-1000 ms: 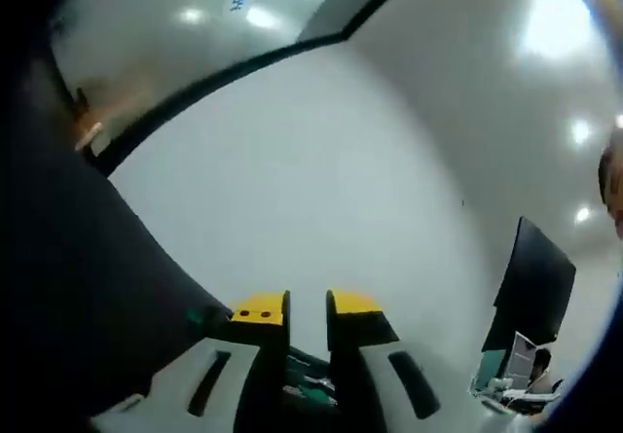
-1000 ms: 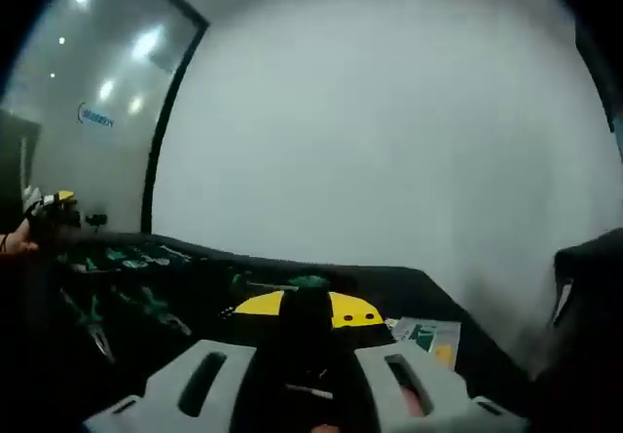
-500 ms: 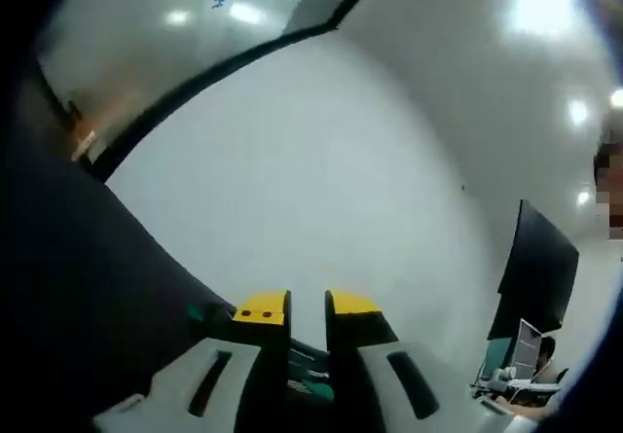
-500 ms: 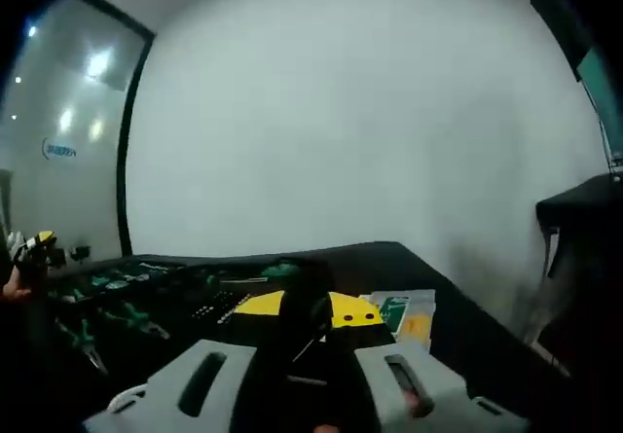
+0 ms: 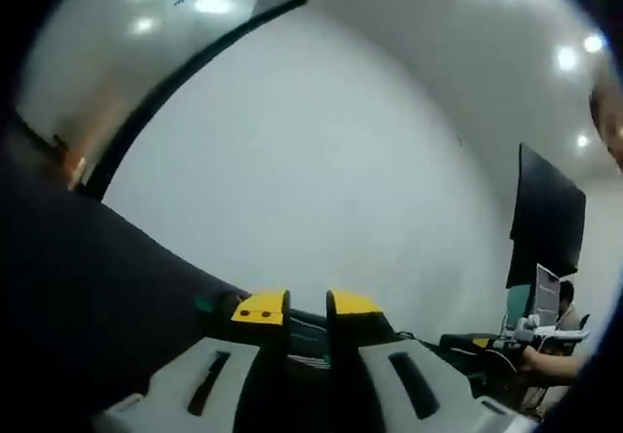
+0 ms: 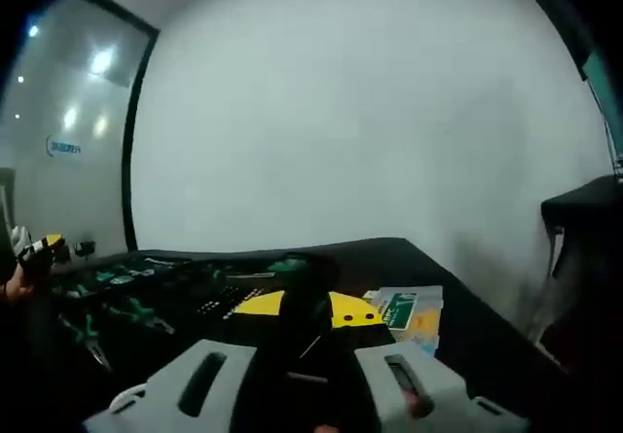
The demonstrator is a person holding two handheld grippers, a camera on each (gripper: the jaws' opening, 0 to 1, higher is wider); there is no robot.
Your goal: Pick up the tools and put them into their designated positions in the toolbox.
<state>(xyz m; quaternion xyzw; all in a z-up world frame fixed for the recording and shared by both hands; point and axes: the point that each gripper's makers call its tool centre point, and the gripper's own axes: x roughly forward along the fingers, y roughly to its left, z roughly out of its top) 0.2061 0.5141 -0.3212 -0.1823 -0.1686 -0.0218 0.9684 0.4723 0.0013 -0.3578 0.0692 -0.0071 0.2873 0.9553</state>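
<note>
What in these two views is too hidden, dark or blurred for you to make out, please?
- Right gripper, right gripper view: a dark object sits between its jaws; its kind is unclear, too dark.
- Tools in the toolbox, right gripper view: green handles show, but types and empty slots are too small and dim.
- Leaflet, right gripper view: print is unreadable.
- Left gripper, left gripper view: the dark surface below shows no detail.

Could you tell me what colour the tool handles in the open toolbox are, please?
Green, as far as the dim picture shows: the tool handles in the toolbox, best in the right gripper view.
</note>
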